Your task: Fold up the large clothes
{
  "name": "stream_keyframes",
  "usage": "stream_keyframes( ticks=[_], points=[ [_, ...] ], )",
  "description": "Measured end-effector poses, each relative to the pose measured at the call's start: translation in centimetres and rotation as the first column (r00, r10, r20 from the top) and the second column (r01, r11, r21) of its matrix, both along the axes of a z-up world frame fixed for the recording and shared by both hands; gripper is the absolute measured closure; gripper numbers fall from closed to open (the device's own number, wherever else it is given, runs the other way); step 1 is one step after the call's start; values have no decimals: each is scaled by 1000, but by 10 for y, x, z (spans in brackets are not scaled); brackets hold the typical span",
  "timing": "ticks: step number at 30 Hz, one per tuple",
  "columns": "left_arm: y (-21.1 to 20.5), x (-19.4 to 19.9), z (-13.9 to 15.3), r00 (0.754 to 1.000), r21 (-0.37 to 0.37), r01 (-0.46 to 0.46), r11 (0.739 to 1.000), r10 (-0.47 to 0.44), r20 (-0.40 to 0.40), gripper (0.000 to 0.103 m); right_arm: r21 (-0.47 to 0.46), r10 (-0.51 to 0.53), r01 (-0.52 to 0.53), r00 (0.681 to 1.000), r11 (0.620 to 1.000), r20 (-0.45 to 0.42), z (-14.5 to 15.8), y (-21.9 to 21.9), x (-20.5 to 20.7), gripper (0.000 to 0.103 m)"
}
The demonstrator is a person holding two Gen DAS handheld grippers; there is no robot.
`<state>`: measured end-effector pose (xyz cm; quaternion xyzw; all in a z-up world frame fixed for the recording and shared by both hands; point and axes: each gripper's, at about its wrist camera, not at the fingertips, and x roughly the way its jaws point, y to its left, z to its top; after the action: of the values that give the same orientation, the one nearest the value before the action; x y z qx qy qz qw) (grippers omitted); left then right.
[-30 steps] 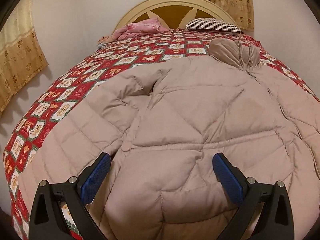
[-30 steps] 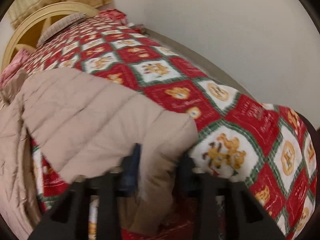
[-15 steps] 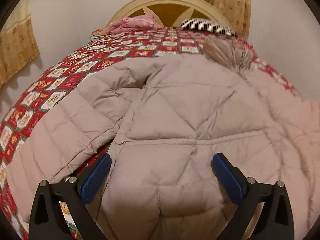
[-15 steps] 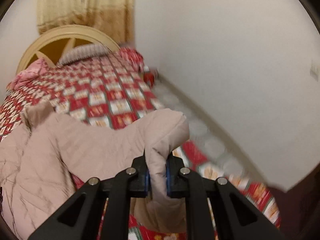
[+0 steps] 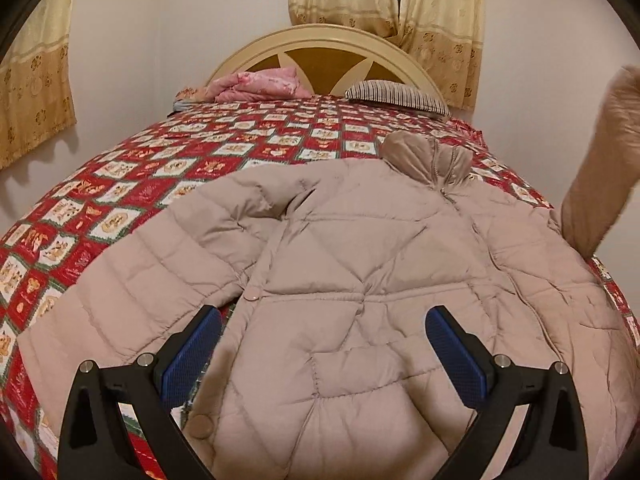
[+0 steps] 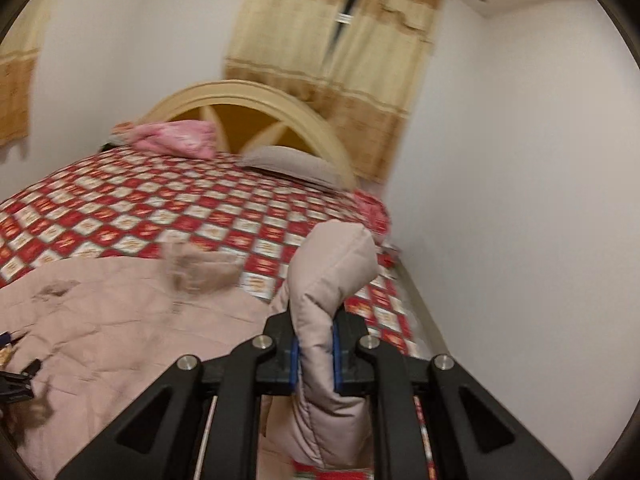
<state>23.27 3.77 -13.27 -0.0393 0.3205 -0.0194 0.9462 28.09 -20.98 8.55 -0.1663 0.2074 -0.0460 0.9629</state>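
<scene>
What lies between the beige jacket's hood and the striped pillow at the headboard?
In the left wrist view, only bare red patterned bedspread lies between the hood and the striped pillow.

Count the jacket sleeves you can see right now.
2: one sleeve lies flat on the quilt, the other sleeve is clamped in the right gripper, lifted.

text: none legible | bedspread (image 5: 168, 168) — panel print too small to read | labels: none seen

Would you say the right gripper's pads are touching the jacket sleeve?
Touching: the right wrist view shows the right gripper with both blue pads pressed against the beige sleeve pinched between them.
</scene>
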Motion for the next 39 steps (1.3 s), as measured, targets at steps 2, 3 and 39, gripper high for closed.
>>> stream_keyframes(
  ticks=[2,3,39],
  points=[
    [2,-4,3,1000,9,8,1000,-8,12,1,-9,47,-48,999,999,-19,-13,28,16,89],
    [3,-6,5,1000,17,10,1000,-10,20,1,-20,74,-75,997,997,-32,-25,47,26,89],
    [-114,106,49,981,168,75,983,-102,163,1,351,-6,101,966,931,-260,-166,-17,132,38]
  ],
)
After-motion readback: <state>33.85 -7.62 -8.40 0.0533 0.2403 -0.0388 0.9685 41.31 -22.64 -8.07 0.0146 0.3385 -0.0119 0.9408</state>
